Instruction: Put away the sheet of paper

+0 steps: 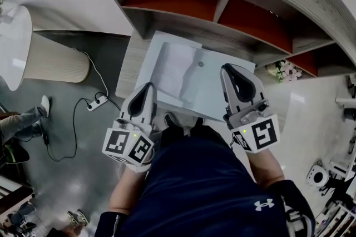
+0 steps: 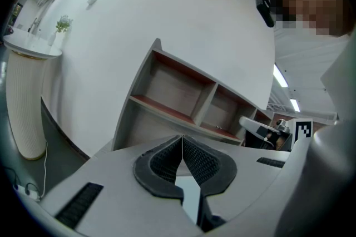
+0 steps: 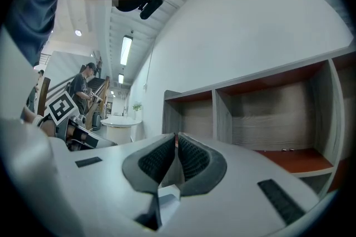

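The white sheet of paper (image 1: 192, 83) hangs over the wooden desk (image 1: 127, 63), just below the shelf unit, and bows in its middle. My left gripper (image 1: 146, 88) grips its near left edge. My right gripper (image 1: 228, 68) grips its right side. In the left gripper view the pads (image 2: 167, 161) meet at the tips (image 2: 182, 141), with a sliver of white paper (image 2: 189, 188) showing between them lower down. The right gripper view shows the same: my right gripper (image 3: 176, 138) is shut, with the white paper (image 3: 167, 197) behind its pads. Both grippers point towards the shelf.
A grey wooden shelf unit (image 1: 222, 2) with red-floored compartments (image 3: 300, 158) stands right behind the desk. A round white table on a ribbed base (image 1: 55, 60) is at the left. A power strip and cable (image 1: 95, 102) lie on the floor. Flowers (image 1: 286, 70) sit at the right.
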Demonstrator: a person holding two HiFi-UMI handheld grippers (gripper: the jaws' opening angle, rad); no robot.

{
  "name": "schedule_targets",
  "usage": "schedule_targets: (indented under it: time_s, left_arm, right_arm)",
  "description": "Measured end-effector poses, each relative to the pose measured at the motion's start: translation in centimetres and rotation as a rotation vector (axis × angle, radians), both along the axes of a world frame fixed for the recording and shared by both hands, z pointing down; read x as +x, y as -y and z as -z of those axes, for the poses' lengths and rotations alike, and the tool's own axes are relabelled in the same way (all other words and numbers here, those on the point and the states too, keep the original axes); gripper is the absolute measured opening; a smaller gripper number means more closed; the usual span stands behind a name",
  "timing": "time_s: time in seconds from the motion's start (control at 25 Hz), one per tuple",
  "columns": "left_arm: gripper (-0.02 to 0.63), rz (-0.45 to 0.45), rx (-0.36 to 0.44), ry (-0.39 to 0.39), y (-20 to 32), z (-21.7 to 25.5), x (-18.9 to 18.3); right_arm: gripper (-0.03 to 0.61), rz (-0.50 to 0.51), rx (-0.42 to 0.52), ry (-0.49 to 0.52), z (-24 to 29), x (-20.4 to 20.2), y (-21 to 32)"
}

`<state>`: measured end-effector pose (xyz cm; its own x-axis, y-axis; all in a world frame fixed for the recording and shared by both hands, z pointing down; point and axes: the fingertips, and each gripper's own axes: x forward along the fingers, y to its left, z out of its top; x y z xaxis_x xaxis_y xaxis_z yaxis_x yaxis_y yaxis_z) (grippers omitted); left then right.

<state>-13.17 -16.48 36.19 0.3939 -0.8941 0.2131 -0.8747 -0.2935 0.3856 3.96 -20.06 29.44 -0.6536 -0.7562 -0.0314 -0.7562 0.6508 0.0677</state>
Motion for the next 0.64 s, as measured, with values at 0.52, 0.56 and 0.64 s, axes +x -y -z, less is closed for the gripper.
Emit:
schedule_targets:
  time_s: [0.52, 0.56, 0.64]
  left_arm:
    - [0.017, -0.007, -0.004, -0.005, -0.60, -0.23, 0.26]
    - [0.017, -0.007, -0.004, -0.006, -0.61, -0.22, 0.28]
    - [0.017, -0.004, -0.004, -0.008, -0.61, -0.17, 0.30]
  right_arm:
    - [0.025, 0.010, -0.019, 0.006, -0.38, 0.11, -0.49]
    - [0.025, 0.010, -0.019, 0.008, -0.38, 0.15, -0.50]
    - [0.025, 0.011, -0.020, 0.012, -0.37, 0.20, -0.50]
